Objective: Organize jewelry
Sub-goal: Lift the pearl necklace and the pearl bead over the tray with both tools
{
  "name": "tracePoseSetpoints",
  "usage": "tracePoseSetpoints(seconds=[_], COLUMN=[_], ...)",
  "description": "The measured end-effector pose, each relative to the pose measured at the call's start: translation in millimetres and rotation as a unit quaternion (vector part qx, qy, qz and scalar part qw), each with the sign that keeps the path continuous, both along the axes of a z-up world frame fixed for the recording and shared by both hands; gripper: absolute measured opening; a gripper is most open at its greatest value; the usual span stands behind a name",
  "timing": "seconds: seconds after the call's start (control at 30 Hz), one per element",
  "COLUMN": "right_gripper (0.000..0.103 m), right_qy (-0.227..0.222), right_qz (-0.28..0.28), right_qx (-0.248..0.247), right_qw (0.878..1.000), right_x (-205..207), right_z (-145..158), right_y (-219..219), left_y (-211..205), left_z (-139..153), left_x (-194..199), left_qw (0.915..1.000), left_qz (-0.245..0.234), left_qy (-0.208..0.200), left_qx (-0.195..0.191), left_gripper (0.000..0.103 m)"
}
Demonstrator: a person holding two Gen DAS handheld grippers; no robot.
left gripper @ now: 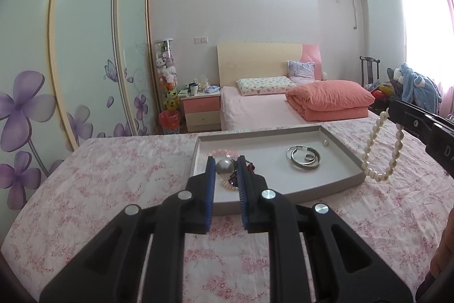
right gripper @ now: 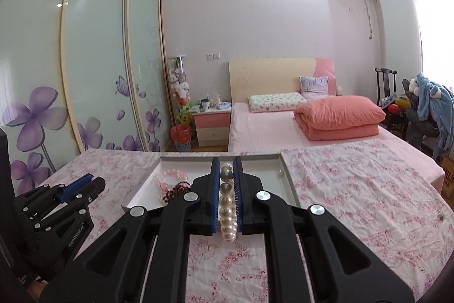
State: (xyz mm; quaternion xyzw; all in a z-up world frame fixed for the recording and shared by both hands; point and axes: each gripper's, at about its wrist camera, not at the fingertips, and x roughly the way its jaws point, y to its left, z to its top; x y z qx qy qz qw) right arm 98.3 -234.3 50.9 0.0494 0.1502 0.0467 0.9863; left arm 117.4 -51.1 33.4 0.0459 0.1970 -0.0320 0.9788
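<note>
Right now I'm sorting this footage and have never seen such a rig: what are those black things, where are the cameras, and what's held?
A person holds two hand-held grippers, each carrying a forward-looking camera. The left view shows the left gripper, holding nothing, over a grey tray on a flowered cloth. In the tray lie silver bangles and beaded bracelets. The right gripper has its fingers shut on a pearl bracelet, lifted above the cloth.
</note>
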Motion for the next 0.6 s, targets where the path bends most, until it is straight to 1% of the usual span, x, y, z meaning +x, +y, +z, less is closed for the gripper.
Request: tracePoseSetpoints(seconds=[0.27,0.6], right_gripper=[0.010,0.010], right_qy=[-0.012,-0.017], right_qz=[0.001,0.001], right_qx=[0.001,0.000], right_qw=[1.000,1.000], right_x=[-0.8,1.3], right_z=[6.3,9.0], right_y=[-1.5,-1.2], left_y=[-3.7,-6.8], left_z=[8.3,9.6], left_x=[-0.9,2.2], left_qw=[0.9999,0.9999], left_qz=[-0.007,-0.008], left_qy=[-0.012,-0.011], left_qx=[-0.003,-0.004], left_gripper=[0.016,0.016])
